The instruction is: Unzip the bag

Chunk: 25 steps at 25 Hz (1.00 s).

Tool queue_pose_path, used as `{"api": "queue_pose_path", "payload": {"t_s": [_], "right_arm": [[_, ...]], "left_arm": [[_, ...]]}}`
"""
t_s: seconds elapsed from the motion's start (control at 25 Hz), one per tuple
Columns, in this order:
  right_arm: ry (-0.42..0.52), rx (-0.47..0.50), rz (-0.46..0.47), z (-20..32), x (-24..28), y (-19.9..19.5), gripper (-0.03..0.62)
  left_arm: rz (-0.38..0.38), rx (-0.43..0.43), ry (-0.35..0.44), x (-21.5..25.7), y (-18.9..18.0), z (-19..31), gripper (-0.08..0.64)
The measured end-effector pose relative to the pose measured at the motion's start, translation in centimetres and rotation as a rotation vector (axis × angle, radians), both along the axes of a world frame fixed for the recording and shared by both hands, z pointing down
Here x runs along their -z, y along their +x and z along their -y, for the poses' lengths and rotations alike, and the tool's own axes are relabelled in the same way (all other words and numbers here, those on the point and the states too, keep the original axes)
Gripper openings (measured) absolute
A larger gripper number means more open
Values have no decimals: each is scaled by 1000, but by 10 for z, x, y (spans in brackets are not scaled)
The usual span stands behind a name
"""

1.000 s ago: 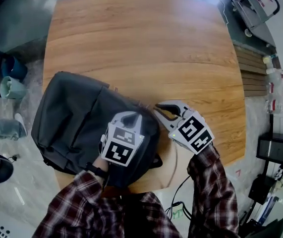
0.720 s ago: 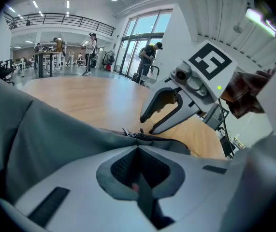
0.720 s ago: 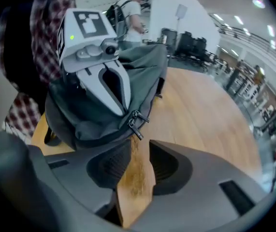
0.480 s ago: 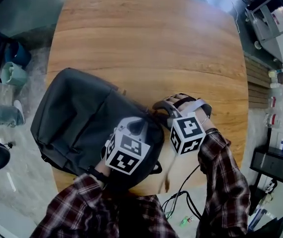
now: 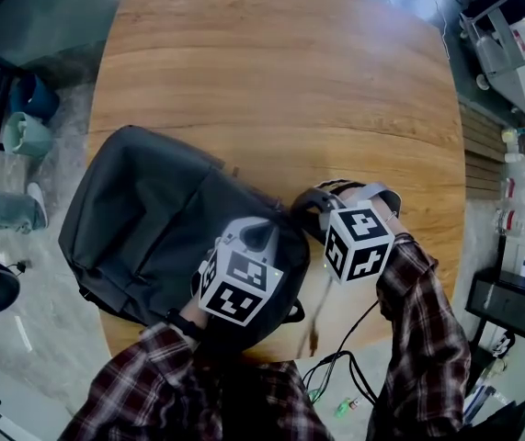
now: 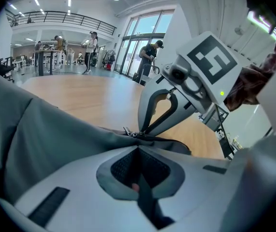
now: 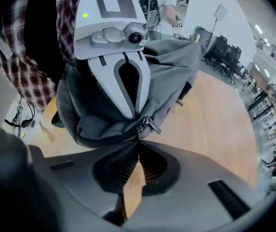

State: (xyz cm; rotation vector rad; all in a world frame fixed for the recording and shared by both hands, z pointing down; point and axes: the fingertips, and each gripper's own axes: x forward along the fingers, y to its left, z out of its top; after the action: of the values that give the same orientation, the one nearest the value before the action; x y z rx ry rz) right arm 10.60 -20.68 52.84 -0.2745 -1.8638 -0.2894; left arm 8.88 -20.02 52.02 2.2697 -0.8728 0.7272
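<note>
A dark grey backpack (image 5: 152, 219) lies on the near left part of a round wooden table (image 5: 280, 90). My left gripper (image 5: 273, 228) is shut on a fold of the bag's fabric by its near right corner; the left gripper view shows grey cloth (image 6: 55, 129) pinched at the jaw tips (image 6: 138, 146). My right gripper (image 5: 299, 208) faces it from the right, shut on the bag's seam at the metal zipper pull (image 6: 128, 131). In the right gripper view the slider and a loose tab (image 7: 150, 125) sit just above my tips (image 7: 138, 140), with the left gripper (image 7: 137, 116) opposite.
The table's front edge (image 5: 336, 329) runs just beside the bag and both hands. Cables (image 5: 340, 379) lie on the floor below. A blue bin (image 5: 23, 131) and a person's shoe (image 5: 37, 219) are at the left; a cart (image 5: 510, 35) stands at the far right.
The right gripper has swung in from the right to the bag's corner and closed at the zipper, then drifted slightly right. The left gripper has stayed shut on the bag.
</note>
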Motion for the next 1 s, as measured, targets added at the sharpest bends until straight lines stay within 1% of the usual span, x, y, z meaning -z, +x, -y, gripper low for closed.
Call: {"api": "queue_pose_path", "payload": {"t_s": [0.24,0.48,0.6,0.76,0.84,1.0], "right_arm": [[-33,-75,-10,-10,5,9,12],[-16,-193,-11,-22,9,21,12],[-11,-220,-32,-33,8,33,12],[-39,-283,-29,-57,12,53,12],[-58,-347,-3,-72,14,60,12],[-63,-550,84,-93,17,54,12]], "left_arm": [[3,0,4,-2,1,0,8],[1,-30,6,0,6,-4,8],[6,-41,-9,-3,9,-6,8],[-3,-38,-33,-1,11,-7,8],[2,-33,-34,-1,12,-5,8],[18,-24,-42,-4,12,-3,8]]}}
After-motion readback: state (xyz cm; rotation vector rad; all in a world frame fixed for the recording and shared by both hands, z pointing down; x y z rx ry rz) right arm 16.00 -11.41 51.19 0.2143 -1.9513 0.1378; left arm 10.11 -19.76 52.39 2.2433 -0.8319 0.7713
